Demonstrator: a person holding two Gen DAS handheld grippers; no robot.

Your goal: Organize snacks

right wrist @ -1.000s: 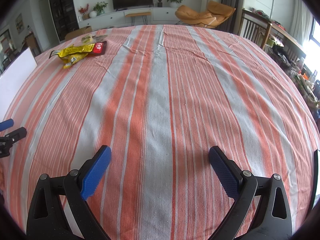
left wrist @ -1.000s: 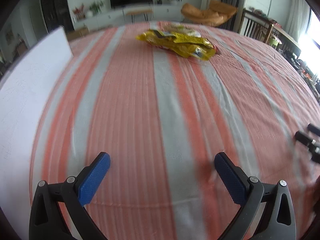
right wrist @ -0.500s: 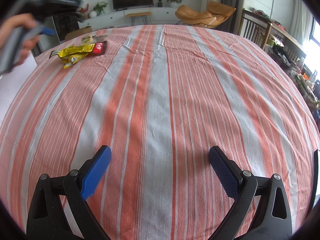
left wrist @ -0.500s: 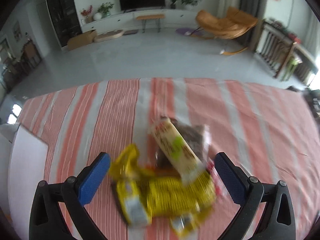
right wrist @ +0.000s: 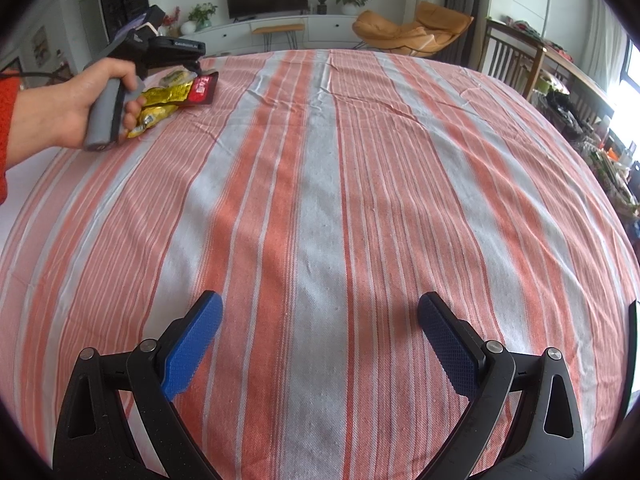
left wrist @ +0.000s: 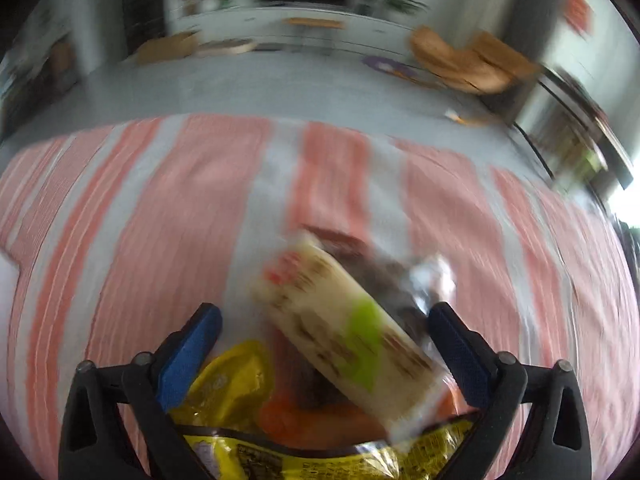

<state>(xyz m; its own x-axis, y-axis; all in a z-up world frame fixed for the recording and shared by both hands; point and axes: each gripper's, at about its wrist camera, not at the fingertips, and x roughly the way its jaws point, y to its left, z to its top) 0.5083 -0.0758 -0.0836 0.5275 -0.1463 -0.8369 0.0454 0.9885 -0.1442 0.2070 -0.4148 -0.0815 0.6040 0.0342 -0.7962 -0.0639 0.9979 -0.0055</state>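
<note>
Change vs. a second ago: left gripper (left wrist: pixel 324 320) was over bare striped tablecloth (right wrist: pixel 320 208) w/ snack pile (right wrist: pixel 176 96) far ahead; now directly over the pile. Jaws have just been closing somewhat, still wide apart. Cream snack packet (left wrist: pixel 344 340) lies diagonally betw. the blue pads, right pad just beside its edge; contact can't be told, pic blurred. Yellow packets (left wrist: pixel 228 384) under left pad, dark wrapper behind the cream packet.

Right gripper (right wrist: pixel 320 336): unchanged, fingers spread wide, nothing betw. them, above bare cloth, well apart from pile.

Left hand (right wrist: pixel 92 100) grips grey handle at pile, far-left of cloth.
</note>
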